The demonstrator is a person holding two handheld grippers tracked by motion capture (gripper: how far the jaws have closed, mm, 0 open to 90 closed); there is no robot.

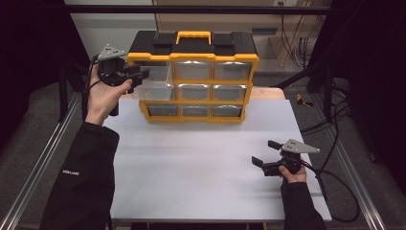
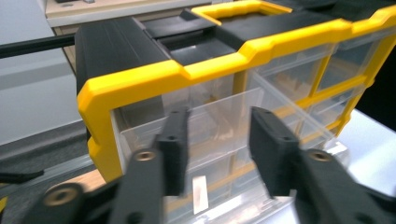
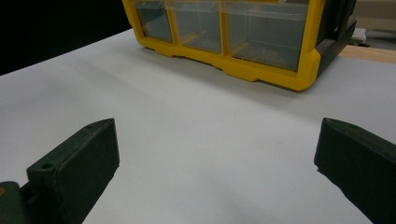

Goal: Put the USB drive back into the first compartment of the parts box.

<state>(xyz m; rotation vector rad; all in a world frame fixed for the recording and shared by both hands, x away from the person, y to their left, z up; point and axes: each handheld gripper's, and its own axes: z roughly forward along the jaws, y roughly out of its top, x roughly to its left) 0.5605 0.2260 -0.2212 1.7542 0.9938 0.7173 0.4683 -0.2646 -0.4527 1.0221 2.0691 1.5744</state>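
Your left gripper point(image 1: 141, 74) sits part-open at the pulled-out top-left drawer point(image 1: 155, 82) of the organizer point(image 1: 194, 57), gripping nothing. The drawer is out; filling or closing remains. Your right gripper point(image 1: 266, 152) rests wide open on the table point(image 1: 191, 163).

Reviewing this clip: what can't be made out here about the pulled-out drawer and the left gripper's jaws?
- Pulled-out drawer: its contents can't be read; high view too small, left gripper view blurred by glare on the clear plastic.
- Left gripper: whether its jaws touch the drawer front; close-up blur.
- Organizer: back and far side hidden by its own body.
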